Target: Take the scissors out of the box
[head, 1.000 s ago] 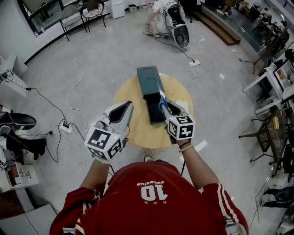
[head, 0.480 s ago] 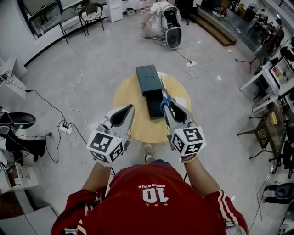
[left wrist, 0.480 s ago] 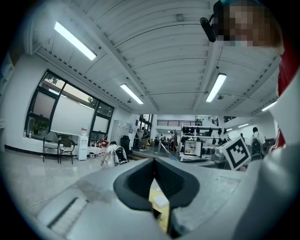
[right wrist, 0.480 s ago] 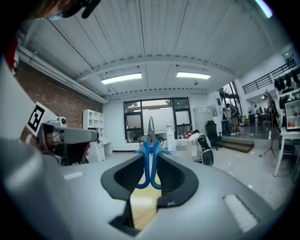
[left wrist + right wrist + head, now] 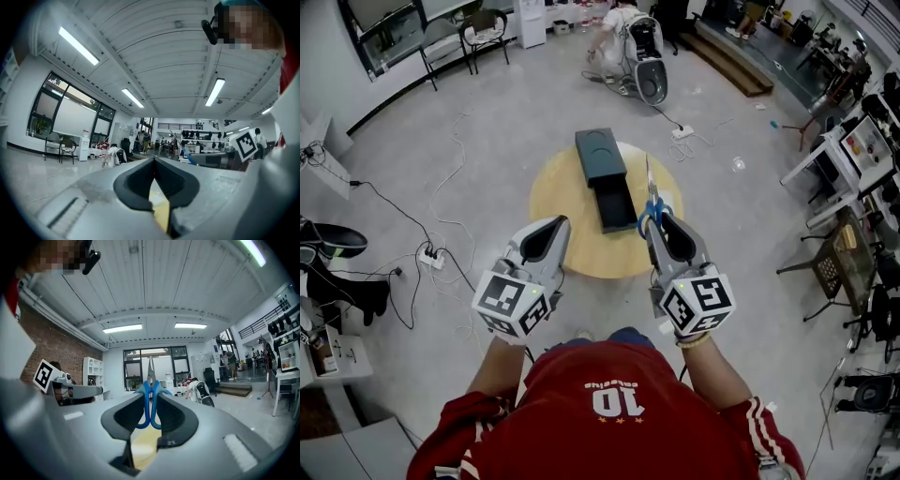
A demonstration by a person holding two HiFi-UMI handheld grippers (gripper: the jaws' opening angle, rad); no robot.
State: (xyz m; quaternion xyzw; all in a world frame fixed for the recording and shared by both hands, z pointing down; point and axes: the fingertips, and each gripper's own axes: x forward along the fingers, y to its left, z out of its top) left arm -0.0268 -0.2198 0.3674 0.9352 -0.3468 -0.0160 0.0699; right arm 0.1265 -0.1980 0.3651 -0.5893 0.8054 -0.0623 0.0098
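Observation:
A dark box (image 5: 602,155) lies open on the round wooden table (image 5: 562,202), its tray (image 5: 616,204) slid toward me. My right gripper (image 5: 656,214) is shut on the blue handles of the scissors (image 5: 651,199), held in the air just right of the box with the blades pointing away from me. In the right gripper view the scissors (image 5: 150,380) stand between the pads of the right gripper (image 5: 150,397), blades up. My left gripper (image 5: 555,225) hovers at the table's near left edge; in its own view the left gripper (image 5: 154,160) is shut and holds nothing.
Cables and a power strip (image 5: 434,261) trail over the floor at left. A person crouches by a white machine (image 5: 645,52) at the back. Chairs (image 5: 486,23) stand at back left, desks (image 5: 862,150) along the right, and shoes (image 5: 337,246) lie at far left.
My right gripper has lifted the scissors up and to the right, away from the box tray. The left gripper has drawn back a little toward me.

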